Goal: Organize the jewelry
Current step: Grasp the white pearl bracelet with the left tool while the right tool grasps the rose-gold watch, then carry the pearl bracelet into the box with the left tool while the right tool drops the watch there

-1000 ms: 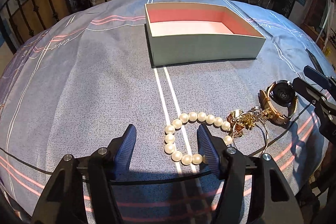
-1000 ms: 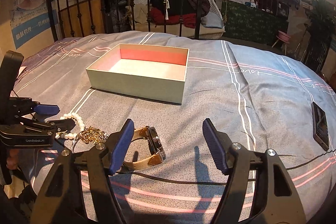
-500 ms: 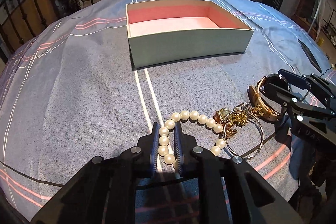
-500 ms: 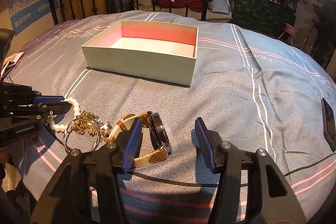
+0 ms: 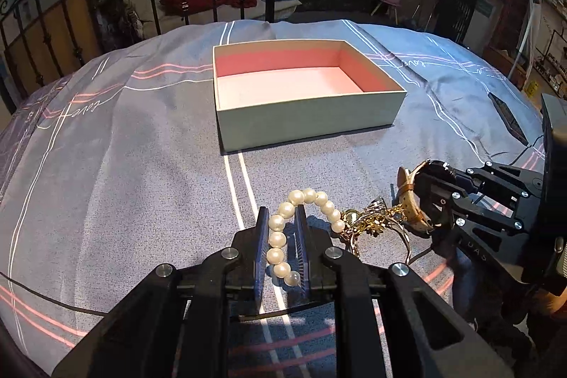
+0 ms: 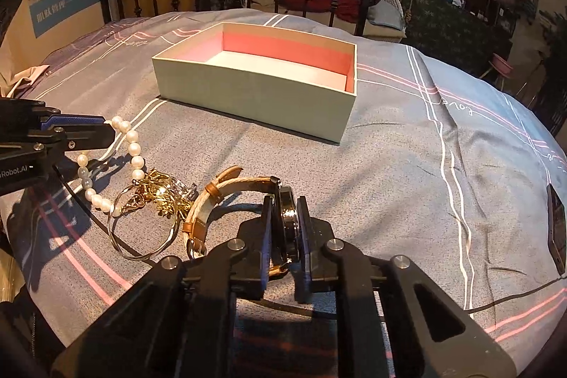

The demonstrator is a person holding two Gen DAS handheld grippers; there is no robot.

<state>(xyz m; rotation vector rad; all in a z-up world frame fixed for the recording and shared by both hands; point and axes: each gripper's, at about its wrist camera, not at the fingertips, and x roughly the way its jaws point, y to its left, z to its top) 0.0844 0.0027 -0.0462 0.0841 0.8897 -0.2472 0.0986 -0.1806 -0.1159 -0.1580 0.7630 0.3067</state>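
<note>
Left wrist: left gripper (image 5: 281,236) fingers pinch pearl bracelet (image 5: 304,197); right gripper (image 6: 284,224) clamps watch (image 6: 287,211).

Left gripper (image 5: 281,250) jaws, wide open 1.0 s ago, now clamp the pearl bracelet (image 5: 301,225), which hangs partly lifted off the bed. Right gripper (image 6: 286,229) jaws have closed from wide open onto the watch (image 6: 248,211), maybe slightly raised; hard to tell.

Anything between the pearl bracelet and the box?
Nothing visible on the bedspread between them. But the pearl bracelet, held in the left claw, touches the gold jewelry tangle, which may drag along. The box is open.
</note>
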